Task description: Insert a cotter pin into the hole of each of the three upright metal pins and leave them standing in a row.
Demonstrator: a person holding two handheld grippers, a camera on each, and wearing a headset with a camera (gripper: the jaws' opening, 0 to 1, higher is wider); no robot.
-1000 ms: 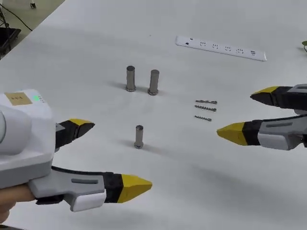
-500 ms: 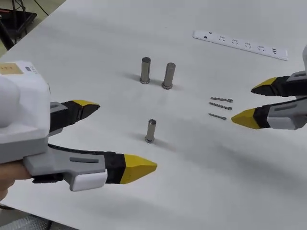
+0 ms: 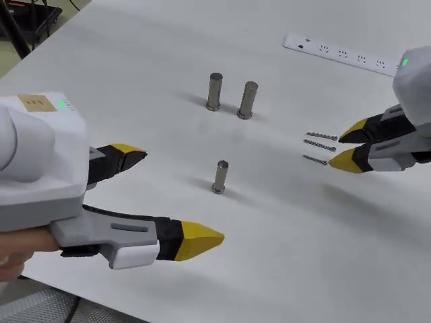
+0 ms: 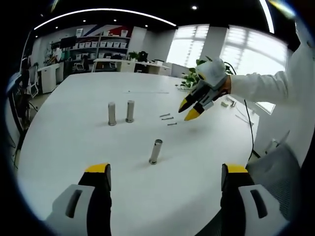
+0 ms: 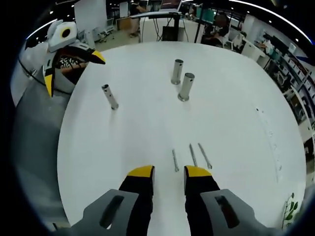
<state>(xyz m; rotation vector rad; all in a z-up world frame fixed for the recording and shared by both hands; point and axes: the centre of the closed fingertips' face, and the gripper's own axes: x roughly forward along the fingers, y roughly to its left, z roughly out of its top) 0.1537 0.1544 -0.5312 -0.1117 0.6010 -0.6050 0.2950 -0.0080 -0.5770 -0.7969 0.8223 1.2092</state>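
**A:** Item one, the right gripper [image 3: 337, 152]. What are we entering?

**B:** We are logging its jaws as a narrow gap apart, clamping nothing. Just ahead of its tips the three cotter pins [image 5: 193, 155] are lying flat on the white table [image 3: 135, 67], side by side and roughly parallel. We are not seeing them clearly enough to say whether the nearest is touching a tip.

**A:** And further out from that tool?

**B:** Well ahead of it we are recording a pair of metal pins [image 3: 248, 100] standing close together. A lone metal pin [image 3: 220, 176] is standing apart from them, towards the other gripper. Off to the right gripper's side a white power strip [image 3: 337, 52] is lying near the far table edge.

**A:** Item two, the left gripper [image 3: 183, 195].

**B:** We are entering its jaws as spread wide, holding nothing, hovering over the near table edge. The lone metal pin is standing ahead of it, between the lines of its two jaws in its own view. The pair is standing further ahead and to its left. The cotter pins are lying beyond, ahead and to its right, next to the right gripper's tips.
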